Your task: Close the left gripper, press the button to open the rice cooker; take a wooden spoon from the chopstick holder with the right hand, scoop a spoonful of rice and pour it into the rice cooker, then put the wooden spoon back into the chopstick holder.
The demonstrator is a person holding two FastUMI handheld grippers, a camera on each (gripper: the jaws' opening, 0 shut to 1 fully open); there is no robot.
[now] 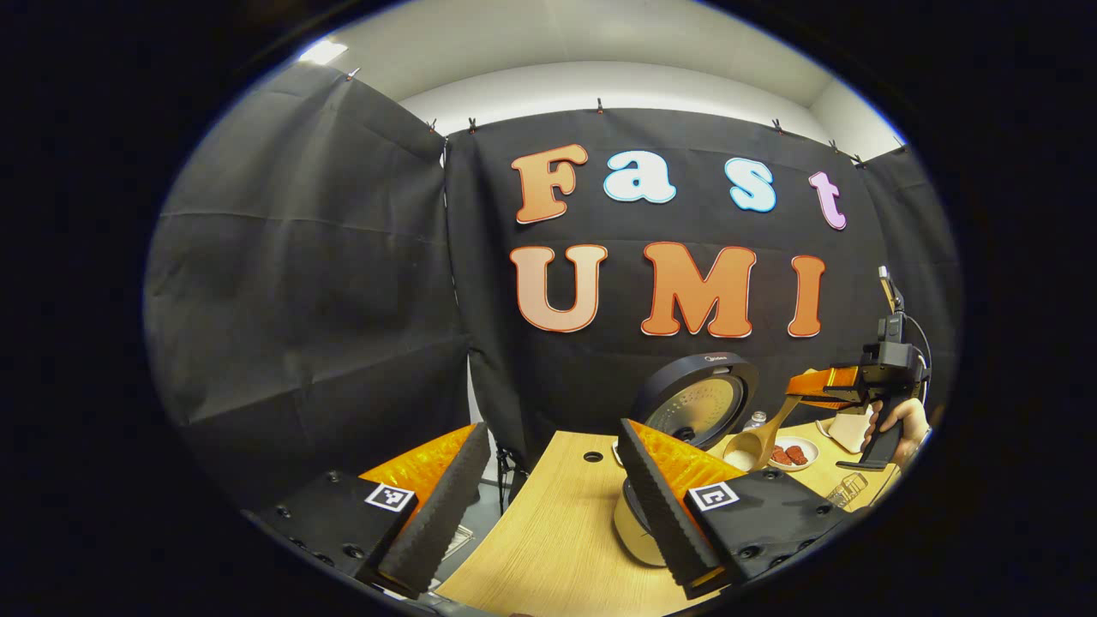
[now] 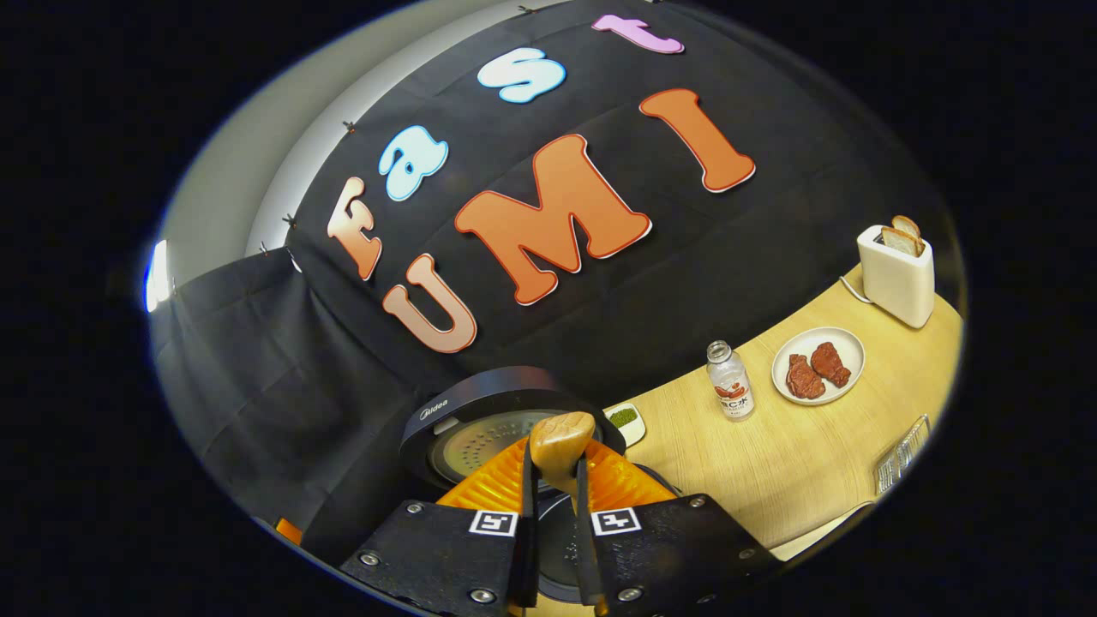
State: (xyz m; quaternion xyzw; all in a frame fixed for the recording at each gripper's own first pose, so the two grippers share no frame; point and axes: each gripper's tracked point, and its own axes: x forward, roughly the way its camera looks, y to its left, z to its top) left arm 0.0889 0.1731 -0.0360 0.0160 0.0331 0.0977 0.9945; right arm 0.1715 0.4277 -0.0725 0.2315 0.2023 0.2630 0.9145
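Right gripper view, nearest first: your right gripper (image 2: 555, 514) sits at 6 o'clock, fingers drawn in to a narrow slot and both pressing the handle of the wooden spoon (image 2: 561, 446), whose end stands up just above the fingertips. Directly behind it the rice cooker (image 2: 480, 411) is open, lid raised, inner lid plate facing you. At 3 o'clock from the spoon a small dish (image 2: 624, 420) with something green lies on the table (image 2: 797, 463). Farther toward 2 o'clock: a bottle (image 2: 730, 381) upright, then a plate (image 2: 818, 364) with two reddish pieces, then a toaster (image 2: 896, 274) with bread in its slots against the wall.

Left gripper view: your left gripper (image 1: 548, 514) is wide open at 6 o'clock, holding nothing; its right-hand finger overlaps the cooker's pale body (image 1: 638, 531). Beyond it, at 3 o'clock, the cooker's raised lid (image 1: 696, 398) stands upright. Just beside the lid the spoon's bowl (image 1: 754, 446) hangs low, handle rising to the other gripper (image 1: 827, 387), held by a hand (image 1: 900, 424). The spoon's bowl looks near the cooker's opening; whether it is over it, cannot tell.
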